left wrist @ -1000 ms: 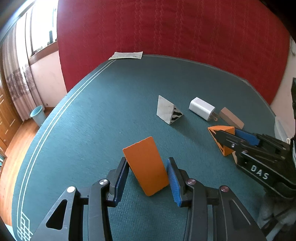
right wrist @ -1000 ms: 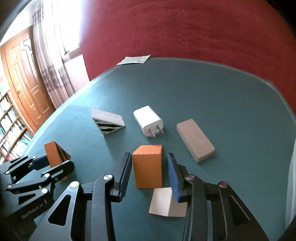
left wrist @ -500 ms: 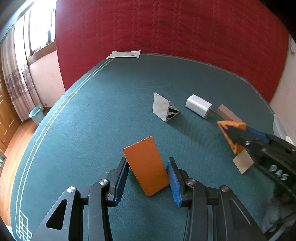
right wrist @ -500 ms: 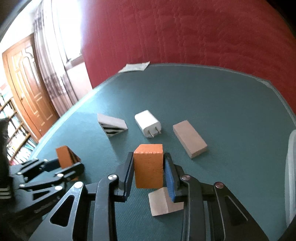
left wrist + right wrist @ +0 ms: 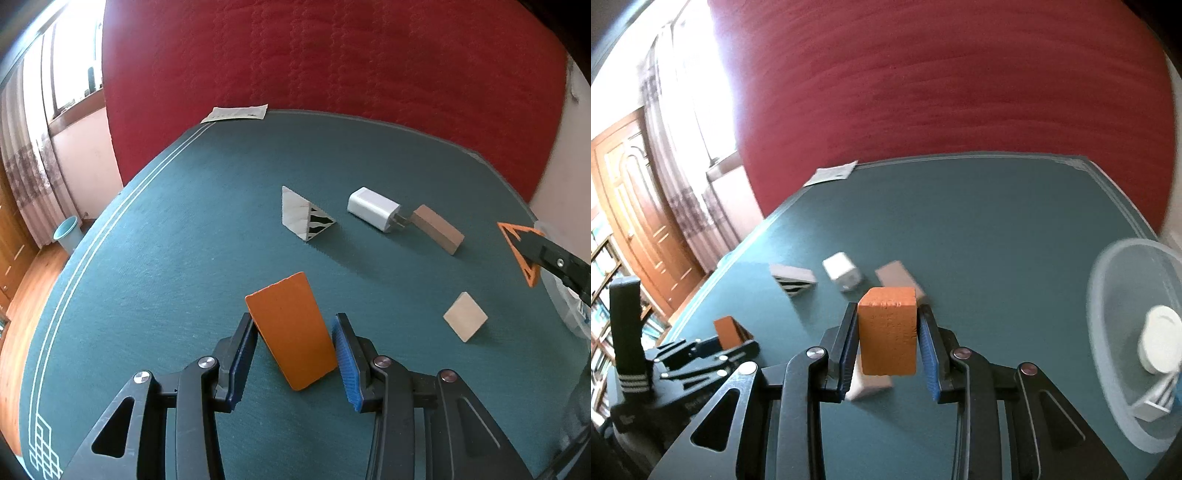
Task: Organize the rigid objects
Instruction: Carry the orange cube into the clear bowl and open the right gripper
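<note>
My left gripper (image 5: 293,350) is shut on an orange wedge block (image 5: 291,332) just above the green table; both also show in the right wrist view (image 5: 729,332). My right gripper (image 5: 888,341) is shut on another orange block (image 5: 888,330) and holds it lifted above the table; its orange triangular end shows at the right edge of the left wrist view (image 5: 517,251). On the table lie a zebra-striped wedge (image 5: 304,214), a white charger (image 5: 373,208), a tan wooden brick (image 5: 437,229) and a pale wooden block (image 5: 465,315).
A clear plastic bowl (image 5: 1108,332) with a white object (image 5: 1158,345) in it stands at the table's right edge. A paper sheet (image 5: 236,112) lies at the far edge. A red quilted wall rises behind the table. A teal bin (image 5: 68,238) stands on the floor at left.
My right gripper has closed on the orange block, lifted it off the table and swung right toward the plastic bowl. The left gripper has stayed in place with its wedge.
</note>
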